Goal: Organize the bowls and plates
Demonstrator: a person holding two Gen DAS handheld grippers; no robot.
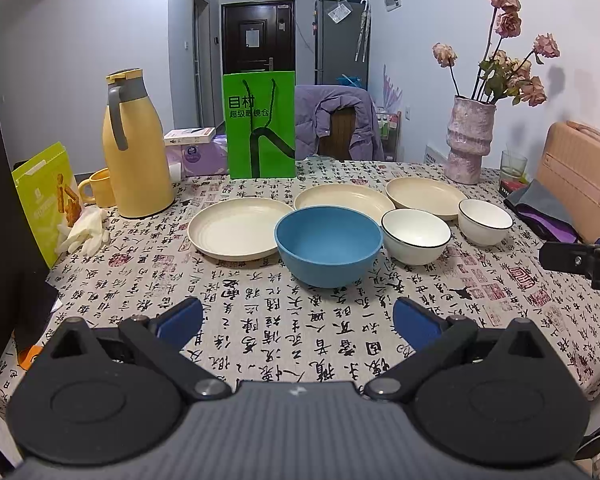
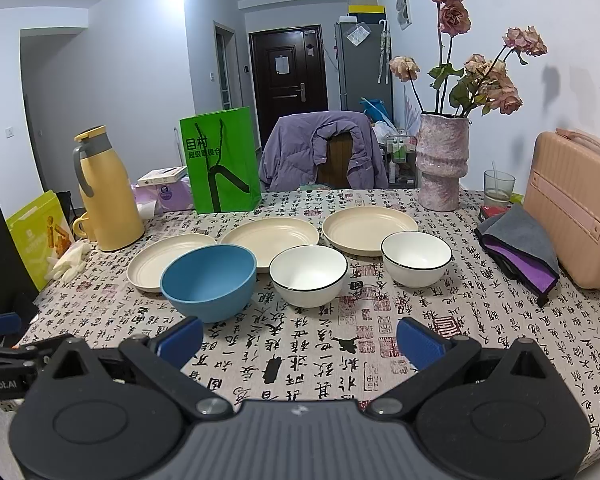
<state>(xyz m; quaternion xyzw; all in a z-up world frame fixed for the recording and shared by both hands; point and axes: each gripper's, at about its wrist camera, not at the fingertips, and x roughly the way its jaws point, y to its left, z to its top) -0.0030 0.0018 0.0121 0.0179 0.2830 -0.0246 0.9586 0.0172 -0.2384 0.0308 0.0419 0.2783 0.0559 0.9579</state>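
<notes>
Three cream plates lie in a row on the patterned tablecloth: left plate (image 1: 233,229) (image 2: 156,265), middle plate (image 1: 342,199) (image 2: 270,240), right plate (image 1: 422,194) (image 2: 368,227). In front of them stand a blue bowl (image 1: 328,245) (image 2: 209,282) and two white black-rimmed bowls, one nearer (image 1: 415,236) (image 2: 308,275) and one farther right (image 1: 485,222) (image 2: 416,258). My left gripper (image 1: 298,322) hovers open in front of the blue bowl, holding nothing. My right gripper (image 2: 300,340) is open and empty, short of the nearer white bowl.
A yellow thermos (image 1: 134,144) and yellow mug (image 1: 98,188) stand at the left, a green paper bag (image 1: 260,126) behind the plates. A vase of dried flowers (image 1: 470,140), a glass (image 1: 513,166), a pink case (image 1: 580,176) and folded cloths (image 2: 520,252) crowd the right side.
</notes>
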